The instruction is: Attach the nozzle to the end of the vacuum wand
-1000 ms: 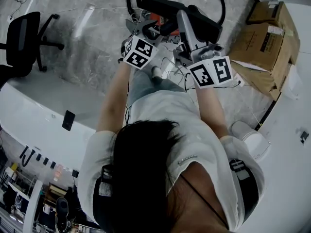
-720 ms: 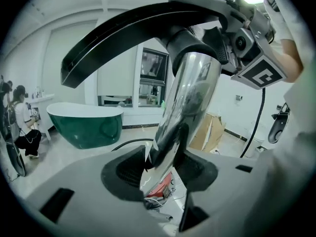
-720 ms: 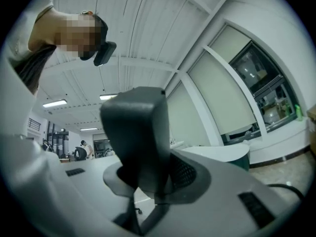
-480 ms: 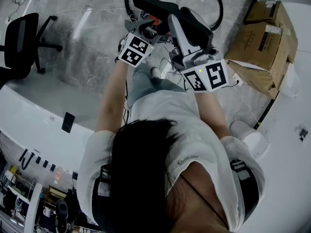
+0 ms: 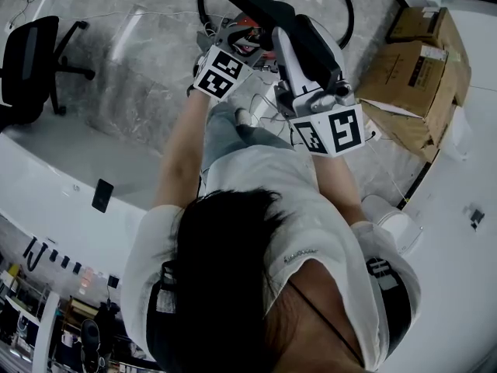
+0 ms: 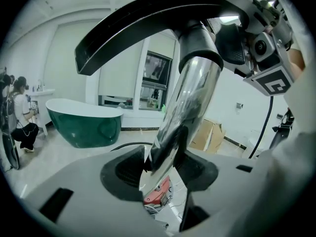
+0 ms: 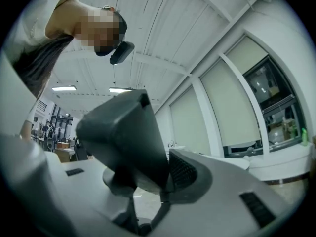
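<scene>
Evidently the wand (image 6: 190,98), its lower end hidden, is pinched by the left gripper (image 6: 159,176), whose jaws have just been opening; the nozzle (image 7: 123,137) is clamped by the right gripper (image 7: 148,184).

Left gripper (image 5: 235,39) jaws have just been opening, with the wand (image 6: 190,102) between them and against both pads. In the head view its marker cube drifted left, then back right and higher. Right gripper (image 5: 289,43) rolled, so its marker cube sits lower and more square-on. Nozzle (image 5: 260,6) and wand swung to a steeper line, nearer the top edge.
</scene>
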Demonstrator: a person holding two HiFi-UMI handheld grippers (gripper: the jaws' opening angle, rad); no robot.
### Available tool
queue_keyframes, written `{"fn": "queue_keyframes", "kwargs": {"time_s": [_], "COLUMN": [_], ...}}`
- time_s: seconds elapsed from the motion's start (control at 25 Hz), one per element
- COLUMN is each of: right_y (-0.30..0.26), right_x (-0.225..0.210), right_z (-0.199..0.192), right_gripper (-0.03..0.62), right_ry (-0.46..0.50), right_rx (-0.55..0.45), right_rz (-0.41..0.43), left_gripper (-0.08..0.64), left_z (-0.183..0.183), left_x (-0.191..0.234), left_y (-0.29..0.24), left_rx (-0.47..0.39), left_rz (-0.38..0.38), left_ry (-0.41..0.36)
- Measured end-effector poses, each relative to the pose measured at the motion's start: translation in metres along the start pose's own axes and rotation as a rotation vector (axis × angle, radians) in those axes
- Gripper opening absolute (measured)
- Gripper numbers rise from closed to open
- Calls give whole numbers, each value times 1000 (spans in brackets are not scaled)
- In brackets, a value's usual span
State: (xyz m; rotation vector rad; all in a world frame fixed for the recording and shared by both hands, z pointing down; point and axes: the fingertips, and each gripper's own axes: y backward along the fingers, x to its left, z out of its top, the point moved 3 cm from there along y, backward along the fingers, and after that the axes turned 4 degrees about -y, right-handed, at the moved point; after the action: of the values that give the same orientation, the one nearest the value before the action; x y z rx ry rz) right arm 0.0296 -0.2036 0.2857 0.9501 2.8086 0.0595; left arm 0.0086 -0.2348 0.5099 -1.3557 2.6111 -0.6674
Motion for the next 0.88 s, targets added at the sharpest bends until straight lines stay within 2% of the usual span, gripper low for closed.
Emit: {"fn": "queue_keyframes", "kwargs": {"time_s": [0.2, 0.68, 0.88], "right_y": [-4, -11, -12], "right_x": [-2, -19, -20], "right_z": [-1, 8, 5], "right_gripper": [147, 147, 146], "right_ry": [17, 100, 117], "right_rx": [3, -46, -73], "right_rz": [4, -63, -102], "left_gripper": [187, 187, 187], "left_z": [4, 27, 30], "left_x": [5, 24, 30], "left_y": [-7, -29, -31], "left_rx": [-10, -50, -51], "left_rz": [-21, -23, -27], "left_ry": [-4, 24, 14]}}
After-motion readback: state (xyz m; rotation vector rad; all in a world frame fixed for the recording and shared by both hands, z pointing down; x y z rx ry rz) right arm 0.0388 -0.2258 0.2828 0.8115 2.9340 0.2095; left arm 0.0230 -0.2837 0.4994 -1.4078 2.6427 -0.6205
